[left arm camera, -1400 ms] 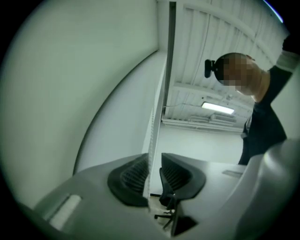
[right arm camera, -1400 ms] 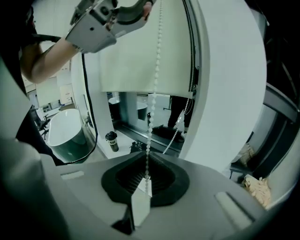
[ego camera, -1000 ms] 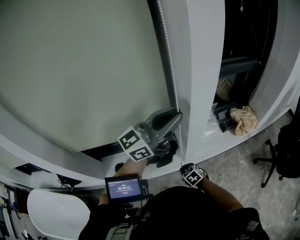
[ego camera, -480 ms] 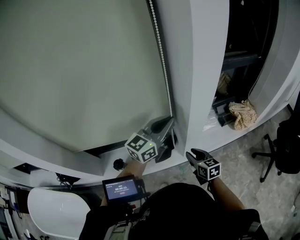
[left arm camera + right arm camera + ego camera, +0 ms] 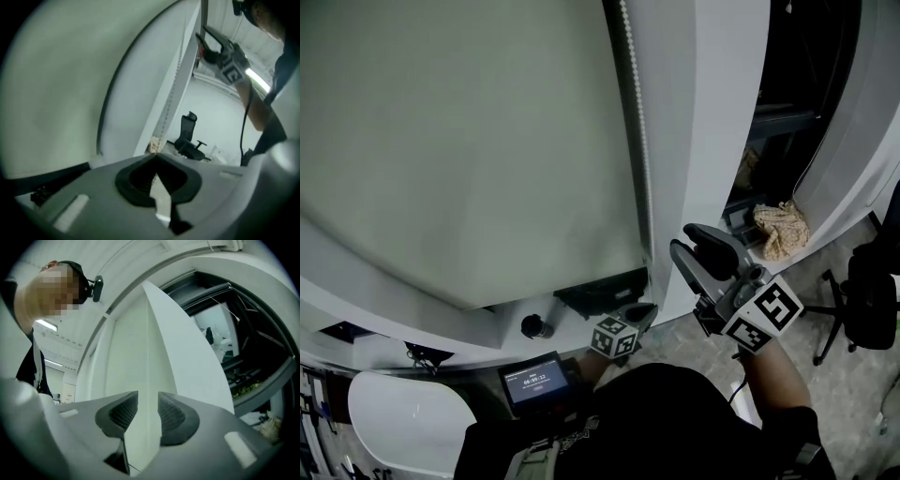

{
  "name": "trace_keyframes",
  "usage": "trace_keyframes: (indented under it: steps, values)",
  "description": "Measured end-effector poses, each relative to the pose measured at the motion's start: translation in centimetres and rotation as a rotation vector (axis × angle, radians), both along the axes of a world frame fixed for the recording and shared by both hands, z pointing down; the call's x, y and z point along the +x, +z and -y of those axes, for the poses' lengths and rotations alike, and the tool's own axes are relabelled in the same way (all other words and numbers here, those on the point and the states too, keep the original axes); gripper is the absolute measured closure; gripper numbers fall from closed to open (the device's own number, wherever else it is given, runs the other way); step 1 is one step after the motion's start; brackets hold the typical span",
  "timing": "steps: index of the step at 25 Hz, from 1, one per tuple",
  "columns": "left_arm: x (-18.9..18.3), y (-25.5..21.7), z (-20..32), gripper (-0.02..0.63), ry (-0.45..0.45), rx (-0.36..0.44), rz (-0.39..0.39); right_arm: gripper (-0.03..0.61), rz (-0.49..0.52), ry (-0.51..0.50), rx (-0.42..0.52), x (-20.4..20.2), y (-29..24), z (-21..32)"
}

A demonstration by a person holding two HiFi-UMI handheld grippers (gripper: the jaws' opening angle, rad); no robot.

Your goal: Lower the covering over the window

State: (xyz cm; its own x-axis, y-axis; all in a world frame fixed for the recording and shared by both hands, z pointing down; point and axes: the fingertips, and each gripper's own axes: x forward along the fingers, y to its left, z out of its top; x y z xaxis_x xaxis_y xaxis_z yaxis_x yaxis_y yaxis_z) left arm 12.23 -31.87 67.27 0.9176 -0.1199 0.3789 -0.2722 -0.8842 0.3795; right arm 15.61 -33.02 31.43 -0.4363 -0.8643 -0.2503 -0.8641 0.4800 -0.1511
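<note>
The roller blind (image 5: 469,141) is hanging over nearly all of the window (image 5: 600,292), of which only a dark strip is showing beneath the blind's bottom edge, just above the sill (image 5: 394,298). Along the blind's right edge the bead chain (image 5: 638,141) is running straight down to the left hand-held gripper (image 5: 643,310), which is sitting low beside the sill. Its jaws have just been closing and are pressing together on the chain, which in the left gripper view is leading right into their meeting tips. The right hand-held gripper (image 5: 682,239) is hovering higher up, just to the right of the chain and apart from it. Its jaws have just been opening and are standing wide with nothing between them, only the white frame showing through the gap. The step in hand looks like a hand-over-hand pull nearing its end, the left gripper holding the chain down while the right one is free to regrip. The next move probably calls for the right gripper to shift across onto the chain above the left one, close squarely on the beads, and draw downward as the left lets go.
</note>
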Motion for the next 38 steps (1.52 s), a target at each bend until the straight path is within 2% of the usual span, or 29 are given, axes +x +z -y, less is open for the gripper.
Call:
trace_keyframes:
  steps: [2, 4, 8, 11, 12, 13, 17, 19, 21, 23, 26, 31, 34, 38]
  values:
    - [-0.3, 3.8, -2.5, 0.611, 0.063, -0.022, 0.089, 0.449, -0.008, -0.032, 0.028, -0.7, -3.6, 0.6]
    - [-0.5, 6.4, -4.2, 0.611, 0.109, -0.033, 0.138, 0.439, -0.019, -0.053, 0.048, -1.3, -6.9, 1.3]
    - [-0.2, 7.0, -6.4, 0.611, 0.175, -0.047, 0.141, 0.433, -0.011, -0.097, 0.099, -2.4, -13.1, 1.9]
    - [-0.1, 6.9, -6.7, 0.611, 0.198, -0.036, 0.138, 0.433, -0.041, -0.086, 0.106, -2.9, -16.4, 2.9]
    - [-0.1, 6.8, -7.0, 0.611, 0.198, -0.04, 0.132, 0.458, -0.068, -0.065, 0.109, -2.9, -17.0, 3.1]
    - [-0.1, 6.8, -7.2, 0.611, 0.193, -0.05, 0.125, 0.571, -0.106, -0.037, 0.117, -2.8, -17.4, 3.1]
    - [-0.5, 5.8, -6.9, 0.609, 0.162, -0.113, 0.097, 0.569, -0.354, 0.126, 0.238, -2.2, -17.9, 2.4]
    - [-0.8, 5.2, -6.3, 0.609, 0.156, -0.101, 0.054, 0.572, -0.48, 0.204, 0.304, -2.1, -18.2, 1.9]
    - [-1.2, 4.6, -5.4, 0.609, 0.12, -0.058, -0.005, 0.572, -0.533, 0.222, 0.322, -2.0, -17.9, 1.8]
    - [-1.8, 3.1, -4.3, 0.603, 0.052, -0.024, -0.07, 0.572, -0.533, 0.188, 0.279, -1.9, -15.5, 2.2]
    - [-3.2, -0.4, -2.2, 0.56, -0.058, 0.027, -0.167, 0.572, -0.534, 0.173, 0.198, -1.4, -9.6, 2.7]
    - [-7.2, -8.2, 2.1, 0.546, -0.251, 0.115, -0.331, 0.572, -0.45, 0.15, -0.006, -0.6, 0.1, 2.9]
    - [-7.6, -12.5, 3.7, 0.549, -0.291, 0.148, -0.403, 0.572, -0.452, 0.119, -0.122, -1.5, 7.1, 2.8]
    - [-7.0, -16.8, 4.2, 0.558, -0.271, 0.174, -0.488, 0.572, -0.4, 0.099, -0.22, -2.2, 12.7, 2.4]
